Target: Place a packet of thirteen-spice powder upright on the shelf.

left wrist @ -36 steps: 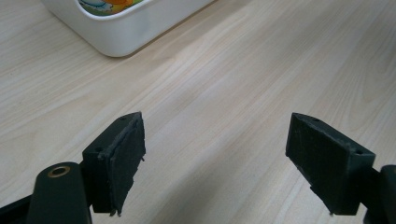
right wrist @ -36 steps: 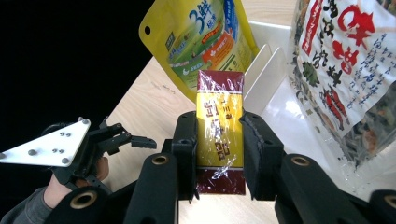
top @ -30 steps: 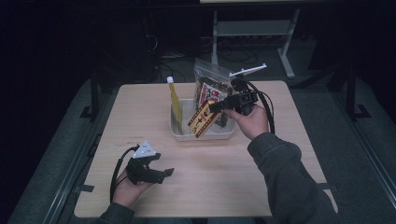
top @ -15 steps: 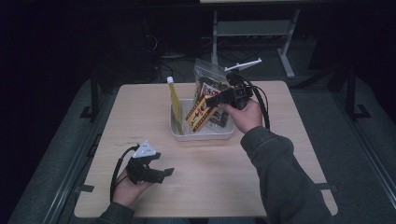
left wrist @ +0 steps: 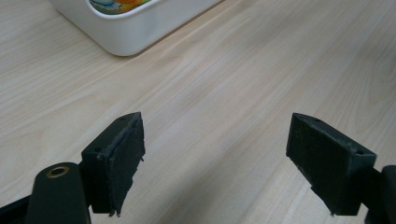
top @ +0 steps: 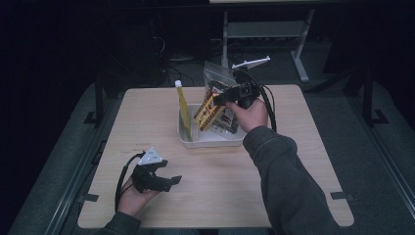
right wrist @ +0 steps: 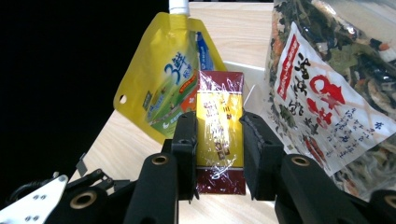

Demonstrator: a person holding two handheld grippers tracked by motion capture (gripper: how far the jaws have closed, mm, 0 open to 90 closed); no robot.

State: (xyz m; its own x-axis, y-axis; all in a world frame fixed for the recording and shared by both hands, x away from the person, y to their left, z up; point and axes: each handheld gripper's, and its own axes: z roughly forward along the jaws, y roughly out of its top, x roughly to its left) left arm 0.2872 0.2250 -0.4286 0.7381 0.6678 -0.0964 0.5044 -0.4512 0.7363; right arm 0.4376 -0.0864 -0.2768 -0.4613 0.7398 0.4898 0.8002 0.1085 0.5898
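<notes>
A cellophane-wrapped, yellow-and-maroon box (right wrist: 220, 135) is sitting clamped in the right hand-held gripper (right wrist: 217, 140) above the white plastic tub (top: 210, 140). The left hand-held gripper (left wrist: 215, 158) is gaping empty over the pale woodgrain table (top: 293, 161) amid dark surroundings.

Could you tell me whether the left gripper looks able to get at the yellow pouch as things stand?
Probably yes: the left gripper is open and empty, bare table lies between it and the tray, and the yellow pouch stands at the tray's near-left end.

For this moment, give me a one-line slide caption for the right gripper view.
Right tool clamps a yellow-and-maroon wrapped box between a yellow spout pouch and a clear dried-vegetable bag.
</notes>
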